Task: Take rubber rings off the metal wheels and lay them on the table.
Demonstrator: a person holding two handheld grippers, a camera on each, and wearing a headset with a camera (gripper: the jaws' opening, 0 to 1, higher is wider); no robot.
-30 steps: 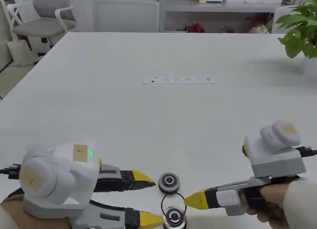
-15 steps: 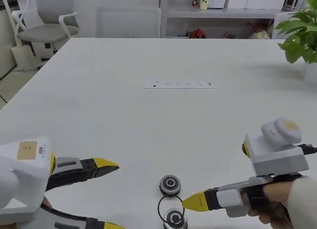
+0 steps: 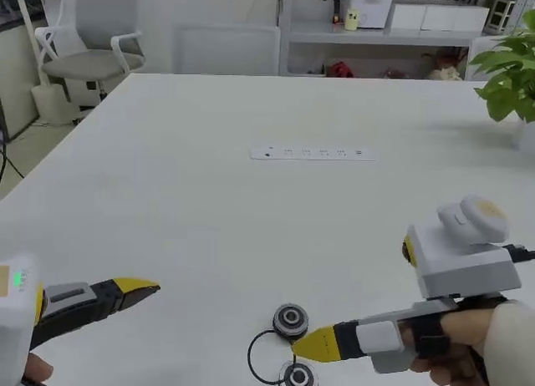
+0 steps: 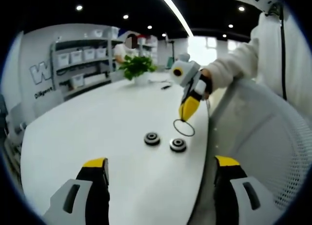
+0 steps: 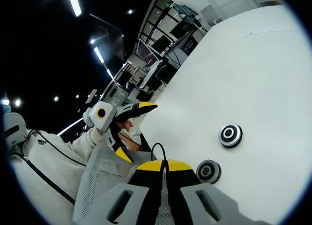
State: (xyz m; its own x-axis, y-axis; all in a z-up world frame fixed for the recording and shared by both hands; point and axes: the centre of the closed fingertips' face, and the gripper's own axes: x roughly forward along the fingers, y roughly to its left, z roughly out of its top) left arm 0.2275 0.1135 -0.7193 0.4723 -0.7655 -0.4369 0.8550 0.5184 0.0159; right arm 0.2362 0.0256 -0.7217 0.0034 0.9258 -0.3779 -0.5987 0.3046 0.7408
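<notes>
Two small metal wheels lie near the table's front edge, one (image 3: 290, 319) farther out and one (image 3: 298, 374) nearer; the left gripper view shows them too (image 4: 152, 138) (image 4: 178, 145). My right gripper (image 3: 308, 344) is shut on a thin black rubber ring (image 3: 261, 359), which hangs as a loop just left of the near wheel. In the right gripper view the ring (image 5: 157, 148) rises from the closed tips (image 5: 163, 164). My left gripper (image 4: 161, 162) stands open, well to the left of the wheels, with nothing between its fingers (image 3: 125, 291).
A white power strip (image 3: 311, 154) lies flat at the table's middle. A potted plant (image 3: 508, 68) stands at the far right edge. An office chair (image 3: 88, 60) and shelves are beyond the far side. Wide bare tabletop (image 3: 209, 219) spreads ahead of the wheels.
My left gripper has pulled back to the left, away from the wheels. The right gripper stays shut on the ring, whose loop now hangs left of the near wheel. The head camera tilted up.
</notes>
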